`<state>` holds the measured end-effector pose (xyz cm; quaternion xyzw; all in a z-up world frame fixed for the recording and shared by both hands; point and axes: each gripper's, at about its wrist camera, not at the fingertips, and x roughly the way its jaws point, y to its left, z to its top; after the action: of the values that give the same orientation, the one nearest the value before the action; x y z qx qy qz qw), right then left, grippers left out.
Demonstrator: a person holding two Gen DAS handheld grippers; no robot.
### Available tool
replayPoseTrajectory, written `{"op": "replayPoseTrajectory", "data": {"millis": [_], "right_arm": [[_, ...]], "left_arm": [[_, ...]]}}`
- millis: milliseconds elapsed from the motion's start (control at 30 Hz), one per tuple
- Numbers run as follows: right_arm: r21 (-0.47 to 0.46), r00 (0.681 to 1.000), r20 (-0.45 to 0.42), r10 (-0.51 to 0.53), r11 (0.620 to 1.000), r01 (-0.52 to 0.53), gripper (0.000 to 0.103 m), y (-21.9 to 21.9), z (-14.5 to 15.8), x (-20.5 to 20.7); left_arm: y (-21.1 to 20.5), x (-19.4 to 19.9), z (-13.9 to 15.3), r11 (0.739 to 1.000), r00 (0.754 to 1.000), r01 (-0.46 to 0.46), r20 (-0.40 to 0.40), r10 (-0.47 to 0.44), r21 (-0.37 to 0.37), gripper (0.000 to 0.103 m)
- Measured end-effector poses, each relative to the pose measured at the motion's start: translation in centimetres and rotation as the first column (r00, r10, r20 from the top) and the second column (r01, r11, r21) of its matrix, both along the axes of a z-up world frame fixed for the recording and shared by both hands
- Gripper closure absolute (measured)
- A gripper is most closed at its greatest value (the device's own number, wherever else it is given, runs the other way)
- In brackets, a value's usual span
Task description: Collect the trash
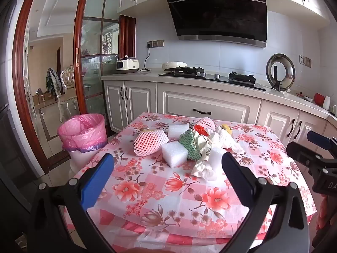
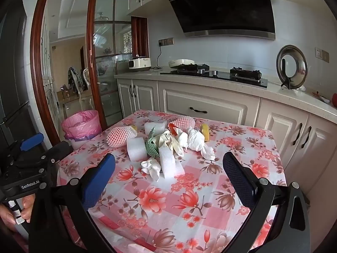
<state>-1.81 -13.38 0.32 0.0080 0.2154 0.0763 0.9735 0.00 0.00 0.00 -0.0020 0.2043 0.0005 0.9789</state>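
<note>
The trash [image 1: 189,145] sits heaped mid-table [image 1: 168,189]: foam blocks, pink fruit nets, crumpled tissue, a green cloth. It's all light, loose stuff, so I'd guess a careless pinch could scatter pieces or drag the tablecloth, and a tissue could slip out on the way to the bin [image 1: 83,133], which stands off the table's left corner. Both the left gripper [image 1: 167,176] and right gripper [image 2: 168,176] hover short of the pile, jaws spread wide, holding nothing.
</note>
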Motion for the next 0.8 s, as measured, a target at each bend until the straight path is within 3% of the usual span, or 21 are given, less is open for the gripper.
{"op": "replayPoseTrajectory", "data": {"millis": [800], "right_arm": [[0.012,1.000,-0.015,0.002,1.000,-0.002,0.007,0.26,-0.28,0.15]], "left_arm": [[-0.01,-0.01,0.00,1.000,1.000,-0.001,0.004,0.001,0.001,0.004]]}}
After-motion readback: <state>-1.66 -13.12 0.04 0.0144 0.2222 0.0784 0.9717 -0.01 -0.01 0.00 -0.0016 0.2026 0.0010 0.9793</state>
